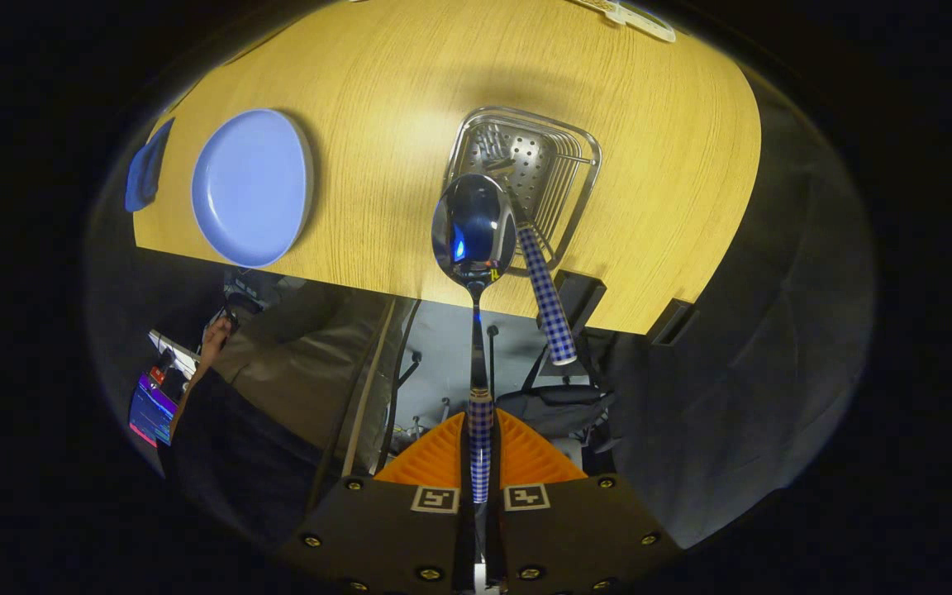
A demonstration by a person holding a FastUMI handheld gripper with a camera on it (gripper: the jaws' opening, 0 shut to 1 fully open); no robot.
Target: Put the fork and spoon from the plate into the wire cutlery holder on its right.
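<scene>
My gripper (480, 450) is shut on the spoon's checked blue-and-white handle. The spoon (473, 227) points straight ahead from the fingers, its shiny bowl hanging just over the near left corner of the wire cutlery holder (579, 178). The fork (542, 281) stands inside the holder, tines down on the perforated base, its checked handle leaning out toward me just right of the spoon. The blue plate (253, 188) lies bare on the wooden table (393, 91), left of the holder.
A blue object (145, 169) sits at the table's edge beyond the plate. A person's hand (216, 335) and dark sleeve are below the table edge, near a screen (151, 409). A white item (633, 16) lies at the table's far side.
</scene>
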